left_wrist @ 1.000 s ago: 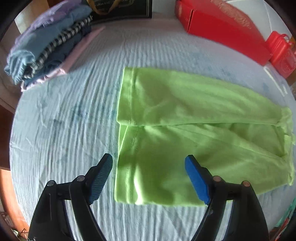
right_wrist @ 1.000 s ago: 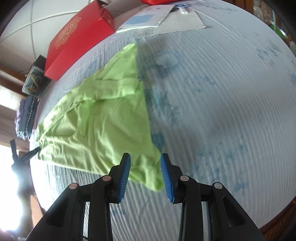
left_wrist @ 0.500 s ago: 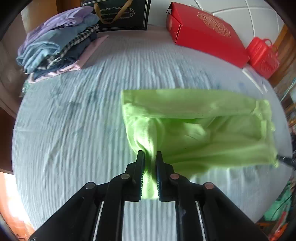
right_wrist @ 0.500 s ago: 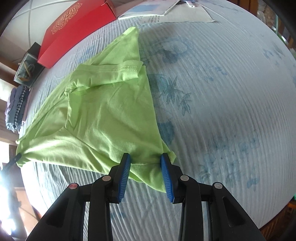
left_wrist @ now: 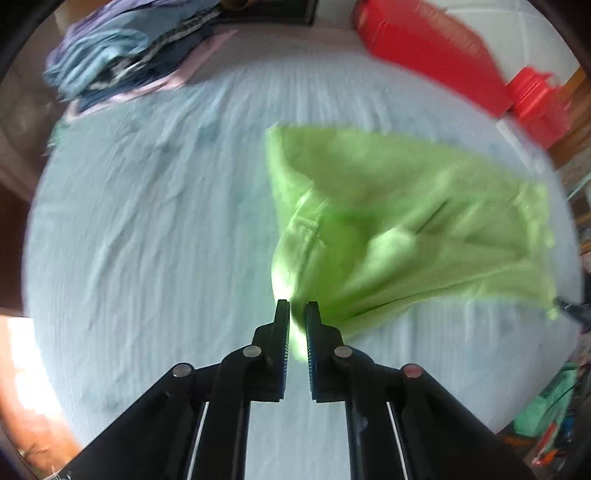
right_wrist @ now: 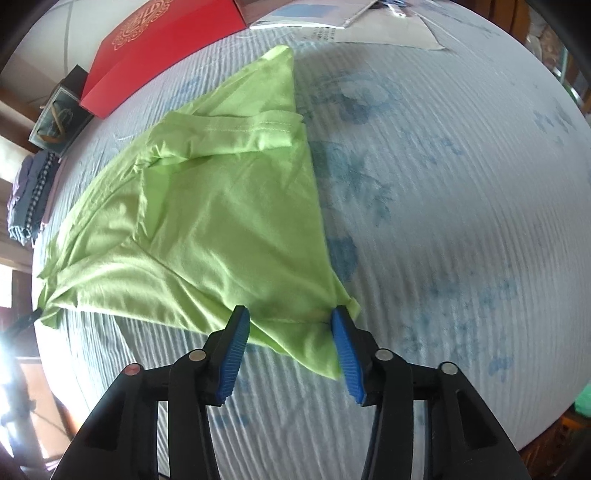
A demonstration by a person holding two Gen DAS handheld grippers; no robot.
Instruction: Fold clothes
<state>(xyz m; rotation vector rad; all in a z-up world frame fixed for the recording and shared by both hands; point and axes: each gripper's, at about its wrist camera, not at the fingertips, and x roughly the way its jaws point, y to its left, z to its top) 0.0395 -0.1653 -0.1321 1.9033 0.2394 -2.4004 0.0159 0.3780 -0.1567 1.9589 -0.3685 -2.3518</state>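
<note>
A lime-green T-shirt (left_wrist: 406,206) lies partly folded on the pale blue bedsheet (left_wrist: 147,221). My left gripper (left_wrist: 297,314) has a bunched corner of the shirt's edge between its jaws. The jaws are closing on it, and the cloth is pulled up into taut creases. In the right wrist view the same shirt (right_wrist: 207,221) spreads to the upper left, a sleeve folded across it. My right gripper (right_wrist: 290,321) stands over the near corner. Its jaws are opening, and the cloth lies slack between the blue pads (right_wrist: 236,336).
A stack of folded clothes (left_wrist: 125,48) sits at the far left of the bed. A red box (left_wrist: 432,48) and a red container (left_wrist: 539,99) stand at the back right. Papers (right_wrist: 351,26) lie beyond the shirt. Bare sheet (right_wrist: 461,184) stretches right of the shirt.
The left gripper went from wide open to closed on the shirt's edge and raised it, bunching the cloth. The right gripper's jaws widened around the shirt's corner.
</note>
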